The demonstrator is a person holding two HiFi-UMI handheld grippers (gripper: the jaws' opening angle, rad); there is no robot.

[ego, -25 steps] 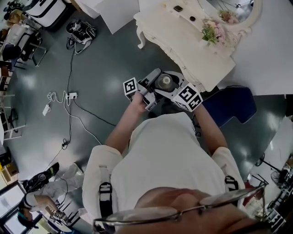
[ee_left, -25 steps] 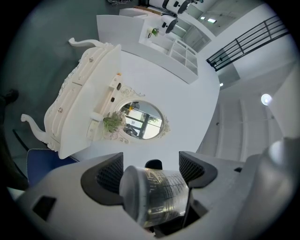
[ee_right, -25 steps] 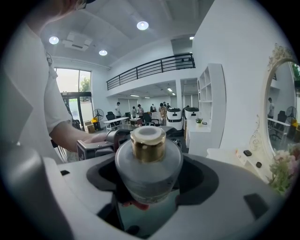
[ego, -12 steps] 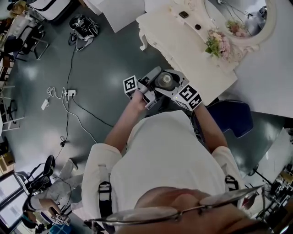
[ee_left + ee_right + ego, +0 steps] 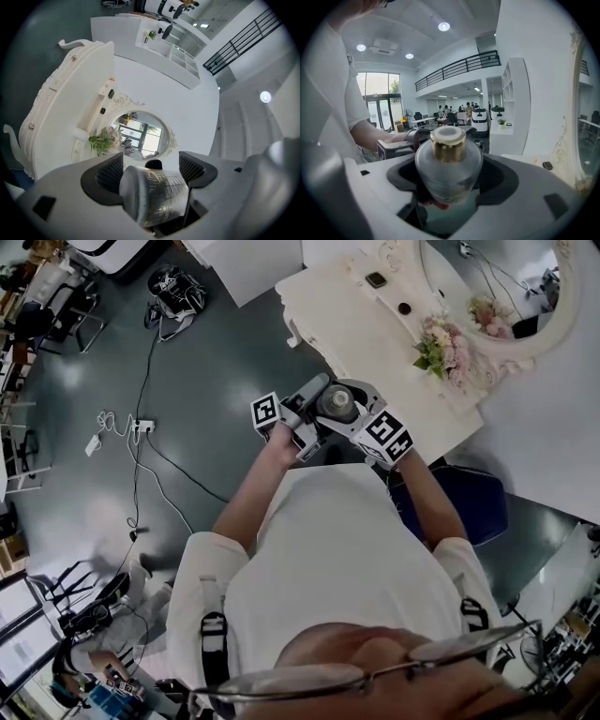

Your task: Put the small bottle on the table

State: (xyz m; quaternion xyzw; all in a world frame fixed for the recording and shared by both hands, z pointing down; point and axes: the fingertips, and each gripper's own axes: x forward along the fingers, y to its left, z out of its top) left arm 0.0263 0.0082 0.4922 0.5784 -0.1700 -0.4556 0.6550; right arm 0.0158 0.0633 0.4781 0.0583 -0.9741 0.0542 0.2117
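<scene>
A small frosted bottle [image 5: 335, 403] with a gold cap [image 5: 448, 142] is held in the air in front of my chest, between both grippers. My left gripper [image 5: 152, 169] is shut on its patterned body [image 5: 157, 192], which lies sideways between the black pads. My right gripper [image 5: 452, 183] is also shut on it, with the cap pointing up. In the head view the left gripper [image 5: 309, 412] and right gripper [image 5: 364, 407] meet at the bottle, just short of the white ornate table [image 5: 361, 329].
On the table stand an oval mirror [image 5: 497, 282], a bunch of flowers [image 5: 439, 341] and two small dark items [image 5: 376, 279]. A blue seat [image 5: 469, 507] sits under my right arm. Cables and a power strip [image 5: 141, 426] lie on the grey floor at left.
The view has shifted toward the table, and more of the mirror shows. Both grippers stay in the same hold on the bottle.
</scene>
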